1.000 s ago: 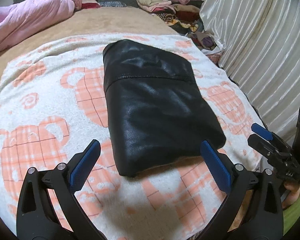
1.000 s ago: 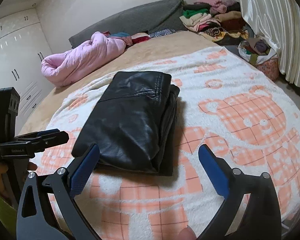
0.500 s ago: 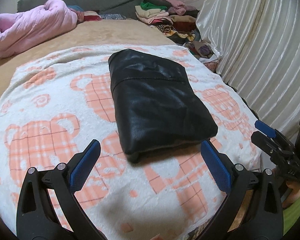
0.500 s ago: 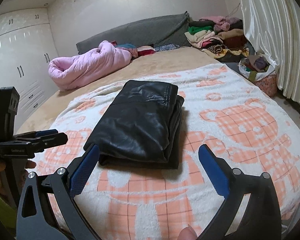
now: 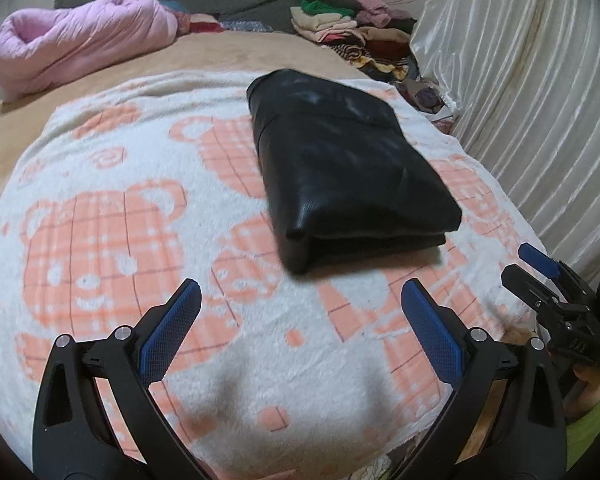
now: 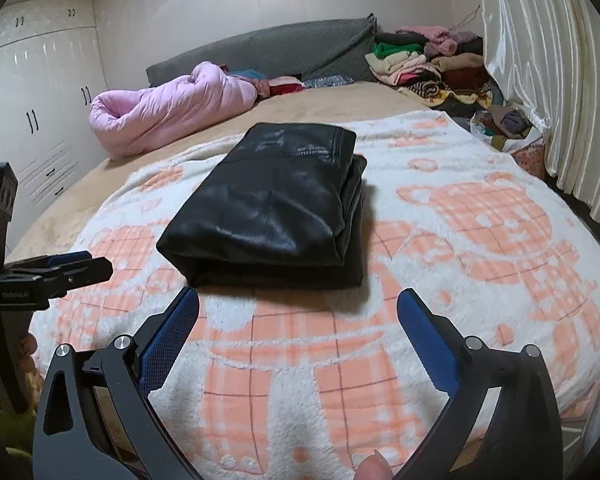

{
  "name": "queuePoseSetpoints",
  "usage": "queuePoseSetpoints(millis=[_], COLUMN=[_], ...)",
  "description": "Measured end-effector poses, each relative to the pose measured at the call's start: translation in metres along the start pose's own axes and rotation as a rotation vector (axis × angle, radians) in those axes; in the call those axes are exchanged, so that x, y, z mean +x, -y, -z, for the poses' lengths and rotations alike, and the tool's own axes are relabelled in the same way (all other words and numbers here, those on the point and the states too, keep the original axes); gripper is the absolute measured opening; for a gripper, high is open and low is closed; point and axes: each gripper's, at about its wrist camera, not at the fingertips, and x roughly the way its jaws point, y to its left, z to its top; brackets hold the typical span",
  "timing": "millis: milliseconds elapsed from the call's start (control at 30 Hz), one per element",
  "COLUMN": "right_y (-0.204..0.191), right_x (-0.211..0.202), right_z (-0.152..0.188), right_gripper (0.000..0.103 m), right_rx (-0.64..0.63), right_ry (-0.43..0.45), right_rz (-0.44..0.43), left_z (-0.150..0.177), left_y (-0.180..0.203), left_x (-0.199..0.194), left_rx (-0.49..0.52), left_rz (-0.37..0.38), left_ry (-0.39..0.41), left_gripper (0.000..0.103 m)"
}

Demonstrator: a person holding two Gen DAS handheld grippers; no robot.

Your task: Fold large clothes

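Left wrist view: a folded black leather garment [image 5: 352, 168] is seen lying flat on a white blanket with orange bear prints [image 5: 112, 216], and everything else is placed from it. The left gripper [image 5: 300, 312] is held short of its near edge, jaws spread wide and empty, clear of the leather. The right gripper [image 6: 298, 312] is likewise held before the near edge, parted and holding nothing. Beyond the garment a rolled pink quilt [image 6: 168, 104] and a pile of clothes [image 6: 424, 68] are seen.

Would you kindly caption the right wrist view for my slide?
Open right gripper facing a folded black leather garment on a bear-print blanket.
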Motion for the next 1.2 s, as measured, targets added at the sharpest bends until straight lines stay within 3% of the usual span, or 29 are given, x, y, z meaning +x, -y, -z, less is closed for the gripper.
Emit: queuePoseSetpoints(millis=[1200], right_y=[-0.0003], right_x=[0.0052], right_z=[0.0035], right_gripper=[0.099], right_rx=[0.005], right_ry=[-0.017], right_rz=[-0.01], left_z=[0.0036], left_y=[-0.0032], left_x=[0.0016], left_rx=[-0.004], left_rz=[-0.025], left_ry=[-0.004], left_gripper=[0.094])
